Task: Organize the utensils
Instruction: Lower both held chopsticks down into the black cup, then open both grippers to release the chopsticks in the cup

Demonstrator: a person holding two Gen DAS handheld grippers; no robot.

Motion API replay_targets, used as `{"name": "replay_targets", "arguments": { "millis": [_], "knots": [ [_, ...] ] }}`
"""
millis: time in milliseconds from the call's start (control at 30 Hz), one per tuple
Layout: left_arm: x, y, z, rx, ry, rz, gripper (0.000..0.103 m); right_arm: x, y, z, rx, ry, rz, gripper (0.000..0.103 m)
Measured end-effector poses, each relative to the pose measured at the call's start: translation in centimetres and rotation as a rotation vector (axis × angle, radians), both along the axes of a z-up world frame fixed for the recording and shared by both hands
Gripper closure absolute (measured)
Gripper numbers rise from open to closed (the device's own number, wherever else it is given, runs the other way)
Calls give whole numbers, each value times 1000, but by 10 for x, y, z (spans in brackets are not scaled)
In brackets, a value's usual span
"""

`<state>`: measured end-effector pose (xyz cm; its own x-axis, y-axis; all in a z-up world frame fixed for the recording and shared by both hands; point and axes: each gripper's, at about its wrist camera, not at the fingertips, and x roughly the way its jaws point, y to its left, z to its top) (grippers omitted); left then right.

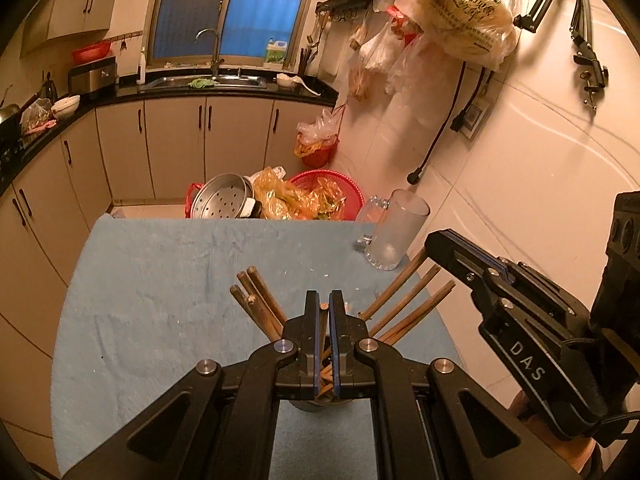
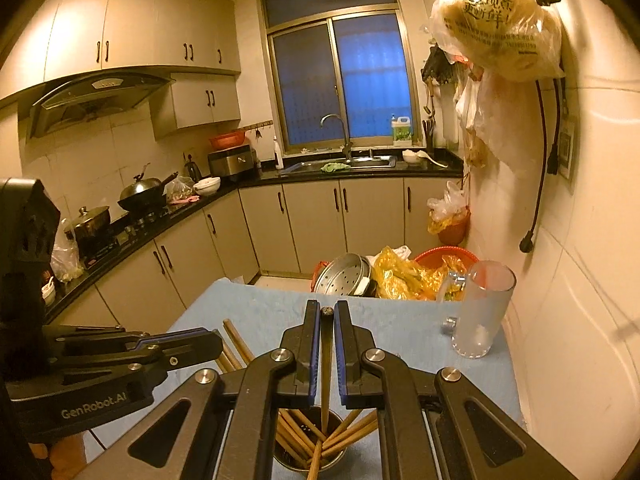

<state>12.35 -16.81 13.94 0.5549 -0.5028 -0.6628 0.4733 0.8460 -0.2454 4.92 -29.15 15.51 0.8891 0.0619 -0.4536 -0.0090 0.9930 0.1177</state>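
1. Fingers of the right gripper (image 2: 327, 312) are clamped on a single chopstick (image 2: 326, 360), its lower end already inside the metal holder (image 2: 308, 456) at bottom centre.
2. Fingers of the left gripper (image 1: 324, 300) are likewise clamped on a chopstick tip (image 1: 322, 307) at lower centre.
3. Remaining chopsticks (image 1: 404, 300) fan outward from the holder on the blue desk (image 1: 160, 280).
4. Recommendation: lower each stick straight down, then release only once seated, judging the splayed sticks liable to deflect it.

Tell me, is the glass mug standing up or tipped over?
Standing up. The mug sits on its base on the blue cloth, open end on top.
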Motion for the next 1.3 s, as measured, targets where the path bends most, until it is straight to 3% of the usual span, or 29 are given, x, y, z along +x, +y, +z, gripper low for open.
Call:
{"name": "replay_targets", "arguments": {
  "millis": [433, 933, 1033, 1133, 1167, 1200, 1300],
  "knots": [
    [-3, 2, -1, -1, -15, 6, 98, 2, -6, -16, 38, 46, 0, 95],
    [-16, 11, -9, -13, 13, 14, 98, -35, -3, 3, 56, 1, -25, 89],
    [-26, 14, -10, -7, 0, 18, 98, -50, -2, 5, 66, -9, -34, 81],
    [-38, 21, -15, 1, -4, 22, 96, -69, -3, 3, 82, -8, -45, 66],
    [-41, 23, -17, 5, -5, 24, 94, -74, -3, 2, 85, -6, -47, 55],
    [-47, 26, -20, 11, -8, 28, 87, -80, -2, 0, 88, -3, -51, 42],
    [-64, 38, -30, 19, -22, 48, 55, -103, 0, -9, 102, -9, -57, 33]
  ]
}}
